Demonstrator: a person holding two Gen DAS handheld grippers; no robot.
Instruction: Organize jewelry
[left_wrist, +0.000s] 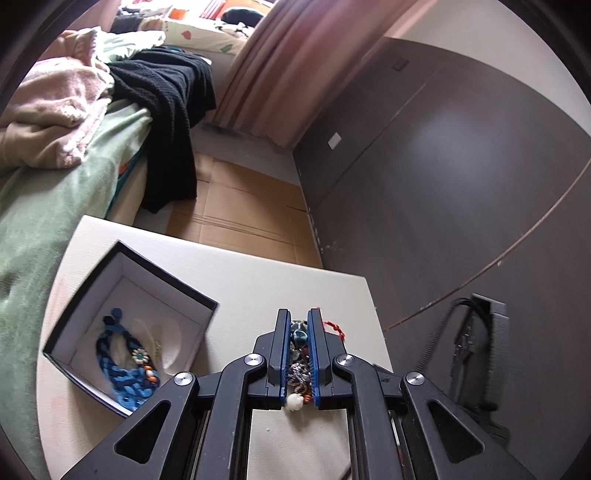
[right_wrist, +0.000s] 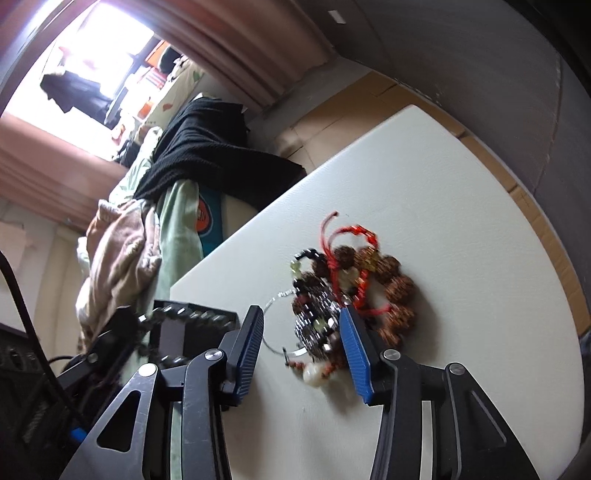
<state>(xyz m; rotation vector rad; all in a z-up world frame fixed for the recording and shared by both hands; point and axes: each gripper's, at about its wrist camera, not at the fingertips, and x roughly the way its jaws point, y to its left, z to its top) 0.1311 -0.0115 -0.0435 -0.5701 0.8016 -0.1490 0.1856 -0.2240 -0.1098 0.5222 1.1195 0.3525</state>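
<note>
In the left wrist view my left gripper (left_wrist: 298, 314) is shut on a bunch of beaded jewellery (left_wrist: 298, 363) with teal beads, fine chain and a white bead at the bottom. It hangs above the white table (left_wrist: 258, 280). An open dark box (left_wrist: 129, 258) with a white lining sits to its left and holds a blue chain necklace (left_wrist: 125, 380). In the right wrist view my right gripper (right_wrist: 301, 312) stands open over a jewellery pile (right_wrist: 354, 291) of brown bead bracelets, red cord, a dark bead strand and a silver hoop. Part of the pile lies between the fingers.
The bed (left_wrist: 48, 221), covered with green bedding, pink and black clothes, runs along the table's left side. Cardboard (left_wrist: 240, 206) covers the floor beyond the table, next to a dark wardrobe wall (left_wrist: 443, 184). A strand of dark beads (right_wrist: 192, 315) shows by the black box at the left.
</note>
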